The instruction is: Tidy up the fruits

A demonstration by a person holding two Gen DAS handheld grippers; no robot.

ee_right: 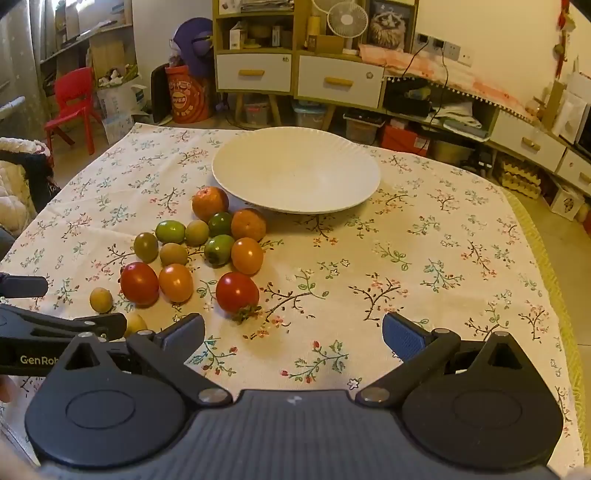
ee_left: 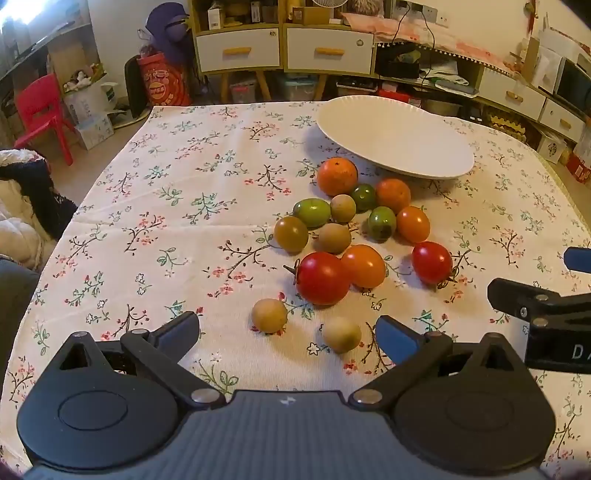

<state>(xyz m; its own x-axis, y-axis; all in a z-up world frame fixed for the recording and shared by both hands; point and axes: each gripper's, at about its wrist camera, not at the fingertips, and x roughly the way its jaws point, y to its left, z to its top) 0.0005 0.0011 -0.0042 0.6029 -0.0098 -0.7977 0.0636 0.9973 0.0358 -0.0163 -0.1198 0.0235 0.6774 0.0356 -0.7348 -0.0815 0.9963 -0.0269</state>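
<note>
A: How many fruits?

B: Fourteen on the flowered tablecloth (ee_right: 424,258), clustered at about eight o'clock from the white plate (ee_right: 295,177), which holds nothing. Two red tomatoes: the larger red tomato (ee_left: 322,277) and the stemmed red tomato (ee_left: 431,262). Two oval orange tomatoes (ee_left: 364,266), and a third orange one (ee_left: 413,224) farther up. Two rough-skinned oranges (ee_left: 337,176), nearest the plate rim. Three green fruits (ee_left: 312,212), one olive-brown fruit (ee_left: 291,234), and four pale tan round ones; two of those, the nearer tan fruits (ee_left: 269,315), lie apart from the cluster at its six o'clock edge.

A: And the grippers?

B: Both are spread wide, holding nothing, angled down at the table. The left gripper (ee_left: 290,332) has the two loose tan fruits just past its tips, one roughly between the fingers' line but untouched. The right gripper (ee_right: 293,332) is over bare cloth; the stemmed tomato sits at its eleven o'clock. Each one shows at the edge of the other's camera, side by side.

A: The room?

B: Cluttered. Yellow-framed cabinets with white drawers (ee_right: 255,72) at twelve o'clock, a small fan (ee_right: 347,18) on top, a red plastic chair (ee_right: 72,99) at ten o'clock, and a long low shelf unit running off to two o'clock.
</note>
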